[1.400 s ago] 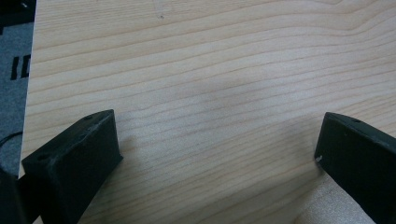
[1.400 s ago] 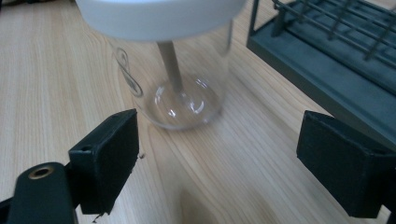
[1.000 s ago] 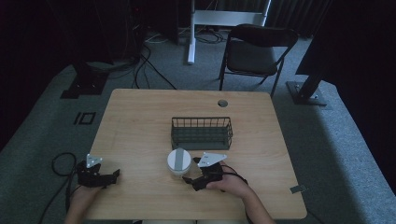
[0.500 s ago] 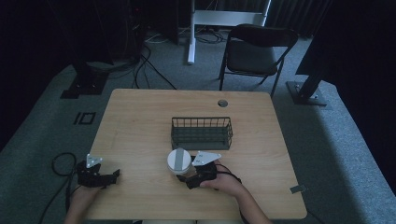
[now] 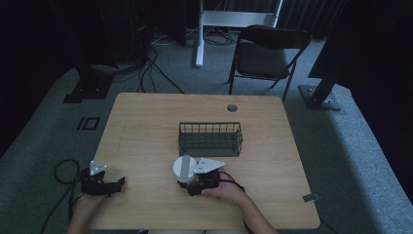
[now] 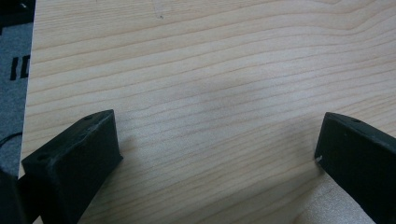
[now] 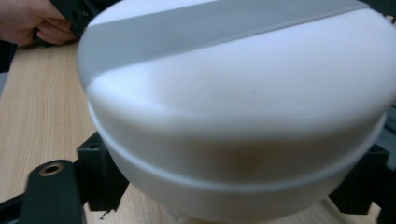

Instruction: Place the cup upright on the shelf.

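Observation:
A white round container point(image 5: 183, 167) with a grey stripe across its lid stands on the wooden table point(image 5: 146, 126) near the front middle. My right gripper point(image 5: 195, 181) is up against its near right side. In the right gripper view the container point(image 7: 233, 93) looms very close between the two black jaws of my right gripper point(image 7: 233, 182), which stand wide apart on either side of its lower body. My left gripper point(image 5: 117, 185) rests at the table's front left corner. It is open over bare wood, as the left gripper view shows of my left gripper point(image 6: 217, 154).
A dark wire basket point(image 5: 210, 139) stands just behind the container at mid table. A round cable hole point(image 5: 232, 107) sits near the far edge. A folding chair point(image 5: 265, 56) stands beyond the table. A hand point(image 7: 28, 21) holds the other gripper at the top left of the right gripper view.
My right gripper has slid left toward the white container and now has its jaws around it. The container and the left gripper have stayed in place.

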A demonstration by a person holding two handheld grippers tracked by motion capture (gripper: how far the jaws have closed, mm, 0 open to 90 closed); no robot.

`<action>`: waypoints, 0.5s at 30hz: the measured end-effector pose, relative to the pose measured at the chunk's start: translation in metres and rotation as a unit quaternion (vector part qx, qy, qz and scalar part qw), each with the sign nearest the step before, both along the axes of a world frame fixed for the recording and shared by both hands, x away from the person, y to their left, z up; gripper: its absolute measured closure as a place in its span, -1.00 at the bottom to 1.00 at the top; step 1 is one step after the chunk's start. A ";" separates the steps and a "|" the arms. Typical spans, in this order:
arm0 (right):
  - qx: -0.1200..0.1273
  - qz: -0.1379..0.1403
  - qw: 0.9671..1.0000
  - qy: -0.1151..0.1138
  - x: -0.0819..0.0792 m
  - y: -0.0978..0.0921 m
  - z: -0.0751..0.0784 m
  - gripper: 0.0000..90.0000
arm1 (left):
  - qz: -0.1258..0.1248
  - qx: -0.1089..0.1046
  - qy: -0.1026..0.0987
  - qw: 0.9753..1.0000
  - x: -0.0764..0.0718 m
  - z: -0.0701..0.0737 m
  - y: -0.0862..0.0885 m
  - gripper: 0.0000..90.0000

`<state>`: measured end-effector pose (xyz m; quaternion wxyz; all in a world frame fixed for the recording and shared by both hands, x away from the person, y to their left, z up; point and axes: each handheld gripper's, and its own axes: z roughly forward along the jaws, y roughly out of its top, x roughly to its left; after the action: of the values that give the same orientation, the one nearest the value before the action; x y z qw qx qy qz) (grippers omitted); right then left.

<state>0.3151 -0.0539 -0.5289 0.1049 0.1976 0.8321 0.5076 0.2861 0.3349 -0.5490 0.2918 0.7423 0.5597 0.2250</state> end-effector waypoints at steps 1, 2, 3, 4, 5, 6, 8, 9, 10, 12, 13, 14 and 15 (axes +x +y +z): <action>0.000 0.001 1.000 0.000 -0.001 0.002 0.000 -0.60 | 0.000 0.000 0.000 1.000 0.000 0.000 0.000 -1.00; 0.002 0.004 1.000 0.000 -0.001 0.003 0.001 -0.60 | 0.000 0.000 0.000 1.000 0.000 0.000 0.000 -1.00; 0.005 0.003 1.000 0.007 -0.001 0.003 0.002 -0.59 | 0.000 0.000 0.000 1.000 0.000 0.000 0.000 -1.00; 0.004 0.005 1.000 0.007 -0.001 0.004 0.002 -0.59 | 0.000 0.000 0.000 1.000 0.000 0.000 0.000 -1.00; 0.003 0.006 1.000 0.005 -0.001 0.004 0.002 -0.59 | 0.000 0.000 0.000 1.000 0.000 0.000 0.000 -1.00; 0.004 0.003 1.000 0.007 -0.001 0.004 0.002 -0.59 | 0.000 0.000 0.000 1.000 0.000 0.000 0.000 -1.00; 0.005 0.005 1.000 0.012 -0.001 0.003 0.003 -0.59 | 0.000 0.000 0.000 1.000 0.000 0.000 0.000 -1.00; 0.006 0.004 1.000 0.012 -0.001 0.003 0.004 -0.59 | 0.000 0.000 0.000 1.000 0.000 0.000 0.000 -1.00; 0.005 0.003 1.000 0.013 -0.001 0.003 0.005 -0.59 | 0.000 0.000 0.000 1.000 0.000 0.000 0.000 -1.00; 0.012 0.003 1.000 0.018 -0.001 0.003 0.008 -0.59 | 0.000 0.000 0.000 1.000 0.000 0.000 0.000 -1.00; 0.013 -0.001 1.000 0.021 -0.001 0.003 0.010 -0.59 | 0.000 0.000 0.000 1.000 0.000 0.000 0.000 -1.00; 0.016 -0.003 1.000 0.021 -0.001 0.002 0.011 -0.59 | 0.000 0.000 0.000 1.000 0.000 0.000 0.000 -1.00; 0.015 0.000 1.000 0.020 0.000 0.002 0.013 -0.59 | 0.000 0.000 0.000 1.000 0.000 0.000 0.000 -1.00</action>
<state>0.3147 -0.0518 -0.5156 0.0852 0.2091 0.8266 0.5156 0.2861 0.3349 -0.5490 0.2917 0.7423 0.5597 0.2250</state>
